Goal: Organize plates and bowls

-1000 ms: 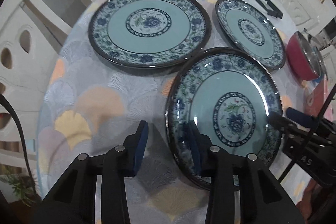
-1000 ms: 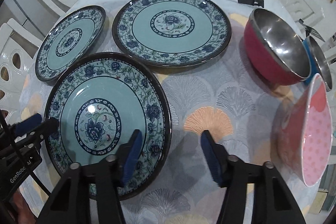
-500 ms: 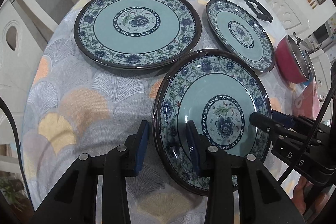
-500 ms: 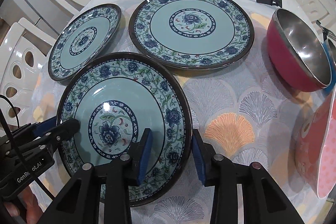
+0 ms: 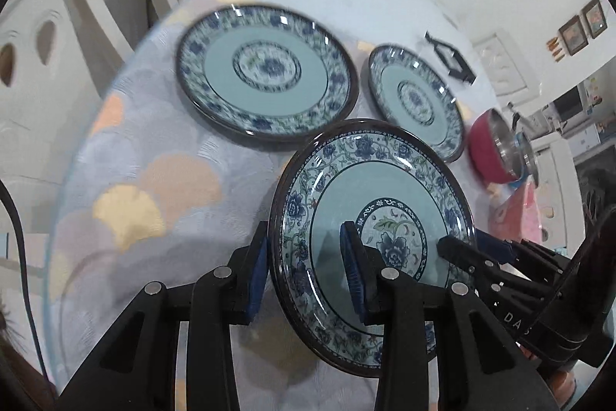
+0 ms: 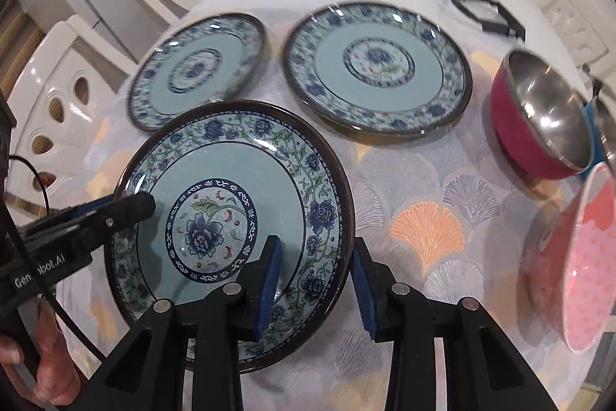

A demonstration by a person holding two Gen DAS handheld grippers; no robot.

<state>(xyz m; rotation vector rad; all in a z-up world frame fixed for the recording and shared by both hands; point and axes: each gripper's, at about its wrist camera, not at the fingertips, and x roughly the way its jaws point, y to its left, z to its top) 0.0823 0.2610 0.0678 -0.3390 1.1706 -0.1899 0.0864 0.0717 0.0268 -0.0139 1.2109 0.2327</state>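
A: Where is the near plate (image 5: 369, 218) found?
B: Clamped by both grippers: left gripper (image 5: 304, 272) at its nine o'clock rim, right gripper (image 6: 315, 280) at three o'clock (lifted off the tablecloth (image 6: 423, 203)).

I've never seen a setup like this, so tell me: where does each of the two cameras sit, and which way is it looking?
Left wrist view: on the left gripper, looking down along its fingers, which pinch the near plate's left rim; the right gripper shows.
Right wrist view: on the right gripper, looking down; its fingers pinch that plate's right rim; the left gripper and a hand show.
Both share three plates, the red bowl and the tablecloth.
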